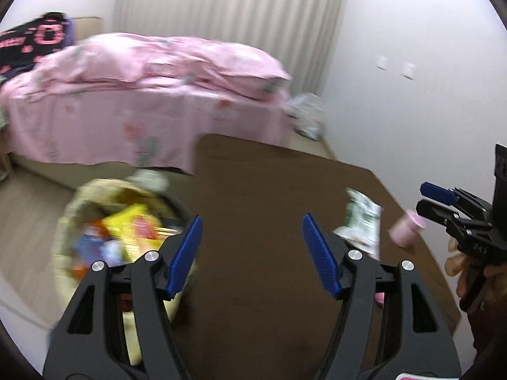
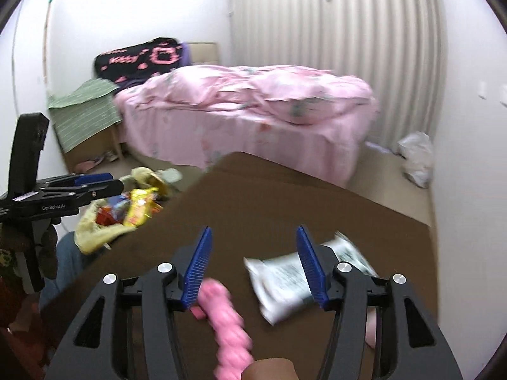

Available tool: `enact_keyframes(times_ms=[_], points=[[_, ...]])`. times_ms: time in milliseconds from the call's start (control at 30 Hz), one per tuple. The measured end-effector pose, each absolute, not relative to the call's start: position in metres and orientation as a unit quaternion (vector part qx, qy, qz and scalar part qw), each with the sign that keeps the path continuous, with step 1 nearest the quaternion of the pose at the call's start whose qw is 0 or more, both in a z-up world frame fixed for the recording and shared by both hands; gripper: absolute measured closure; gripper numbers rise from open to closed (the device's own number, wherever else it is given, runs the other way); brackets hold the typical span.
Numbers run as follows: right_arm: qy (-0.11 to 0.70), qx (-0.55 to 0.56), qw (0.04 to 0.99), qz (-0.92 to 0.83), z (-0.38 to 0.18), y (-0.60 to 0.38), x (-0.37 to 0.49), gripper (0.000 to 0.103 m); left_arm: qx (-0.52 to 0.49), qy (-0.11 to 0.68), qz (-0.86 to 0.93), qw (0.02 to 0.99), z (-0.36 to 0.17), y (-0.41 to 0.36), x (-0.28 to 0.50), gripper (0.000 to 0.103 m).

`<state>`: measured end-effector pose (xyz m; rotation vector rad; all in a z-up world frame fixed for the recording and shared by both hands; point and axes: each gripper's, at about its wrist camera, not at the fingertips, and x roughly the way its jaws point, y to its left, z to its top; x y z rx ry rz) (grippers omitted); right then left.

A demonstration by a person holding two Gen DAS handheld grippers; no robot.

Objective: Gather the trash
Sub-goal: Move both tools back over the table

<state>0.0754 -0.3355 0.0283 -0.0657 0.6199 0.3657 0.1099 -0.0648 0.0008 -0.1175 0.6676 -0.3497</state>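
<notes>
A brown table (image 1: 269, 221) (image 2: 269, 196) holds a white-and-green wrapper (image 1: 362, 221) (image 2: 285, 281) and a pink ribbed bottle (image 2: 226, 323) (image 1: 407, 228). A yellow trash bag (image 1: 95, 231) (image 2: 104, 221) full of colourful wrappers sits left of the table. My left gripper (image 1: 252, 253) is open and empty above the table's left part, beside the bag; it also shows in the right wrist view (image 2: 104, 183). My right gripper (image 2: 252, 262) is open over the bottle and wrapper, holding nothing; it also shows in the left wrist view (image 1: 427, 199).
A bed with a pink quilt (image 1: 142, 95) (image 2: 253, 110) stands beyond the table. A white plastic bag (image 1: 305, 114) (image 2: 416, 158) lies on the floor by the right wall. A green striped cloth (image 2: 85, 110) covers a low stand left of the bed.
</notes>
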Motion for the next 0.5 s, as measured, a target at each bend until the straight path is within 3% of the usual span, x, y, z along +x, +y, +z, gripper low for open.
enact_keyframes(times_ms=[167,500], points=[[0.324,-0.006,0.935,0.142,0.005,-0.387,0.039,0.047,-0.021,0.348,-0.25,0.903,-0.016,-0.131,0.115,0.039],[0.364,0.041,0.928,0.072,-0.05,-0.442,-0.012,0.047,0.072,0.398,-0.365,0.839,-0.039,-0.261,0.157,0.019]])
